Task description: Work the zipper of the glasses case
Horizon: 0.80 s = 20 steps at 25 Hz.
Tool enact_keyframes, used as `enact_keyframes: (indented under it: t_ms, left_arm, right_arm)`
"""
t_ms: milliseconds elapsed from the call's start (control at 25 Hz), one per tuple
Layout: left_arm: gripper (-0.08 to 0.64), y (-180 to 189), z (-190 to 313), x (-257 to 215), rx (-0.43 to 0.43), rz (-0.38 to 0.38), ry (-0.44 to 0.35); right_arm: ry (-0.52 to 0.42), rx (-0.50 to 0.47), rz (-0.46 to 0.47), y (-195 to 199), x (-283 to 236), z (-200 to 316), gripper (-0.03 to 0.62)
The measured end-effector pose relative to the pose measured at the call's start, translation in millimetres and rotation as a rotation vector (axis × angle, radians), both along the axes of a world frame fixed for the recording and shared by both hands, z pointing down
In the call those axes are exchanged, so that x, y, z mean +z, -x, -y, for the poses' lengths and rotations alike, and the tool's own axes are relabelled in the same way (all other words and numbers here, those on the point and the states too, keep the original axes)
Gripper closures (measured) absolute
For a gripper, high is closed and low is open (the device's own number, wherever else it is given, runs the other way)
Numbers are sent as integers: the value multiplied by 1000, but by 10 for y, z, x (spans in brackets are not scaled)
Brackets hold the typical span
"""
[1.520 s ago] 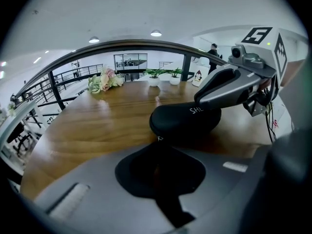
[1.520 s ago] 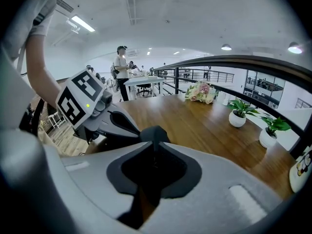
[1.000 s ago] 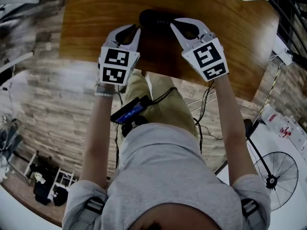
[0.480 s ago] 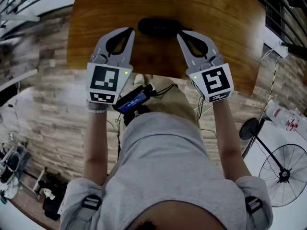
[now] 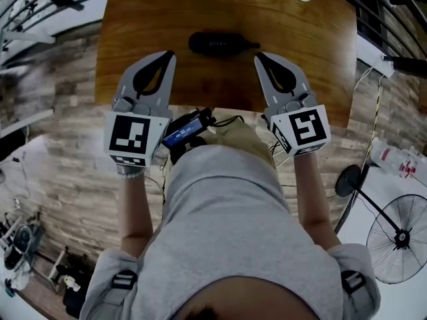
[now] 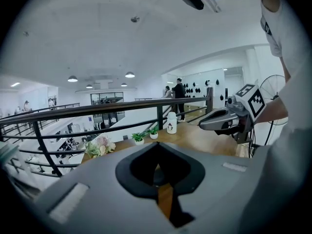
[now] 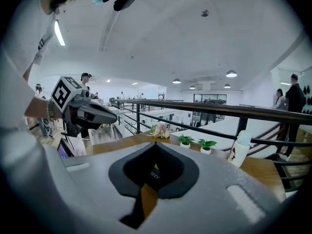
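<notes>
In the head view both forearms reach forward, left gripper [image 5: 169, 54] and right gripper [image 5: 257, 56] flanking the black glasses case [image 5: 222, 43], which lies untouched on the table [image 5: 320, 59] just beyond their tips — the left gripper view, then the right gripper view, show jaws pressed together, empty.

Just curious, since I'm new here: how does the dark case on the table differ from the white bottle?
The glasses case is dark and lies flat mid-table. The white bottle is pale and stands upright near the far edge. Both sit on the wooden table.
</notes>
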<state>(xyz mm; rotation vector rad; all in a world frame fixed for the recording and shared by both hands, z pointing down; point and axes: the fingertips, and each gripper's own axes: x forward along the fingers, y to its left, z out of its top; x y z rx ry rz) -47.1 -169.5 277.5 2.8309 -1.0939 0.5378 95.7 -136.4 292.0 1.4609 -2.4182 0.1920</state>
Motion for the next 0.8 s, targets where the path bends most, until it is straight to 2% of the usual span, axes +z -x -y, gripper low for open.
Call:
enact_keyframes:
  t_ms: [800]
  left_arm:
    - [543, 37, -149, -6, -2, -15, -4]
  right_arm:
    - [-20, 22, 5, 13, -67, -134, 591]
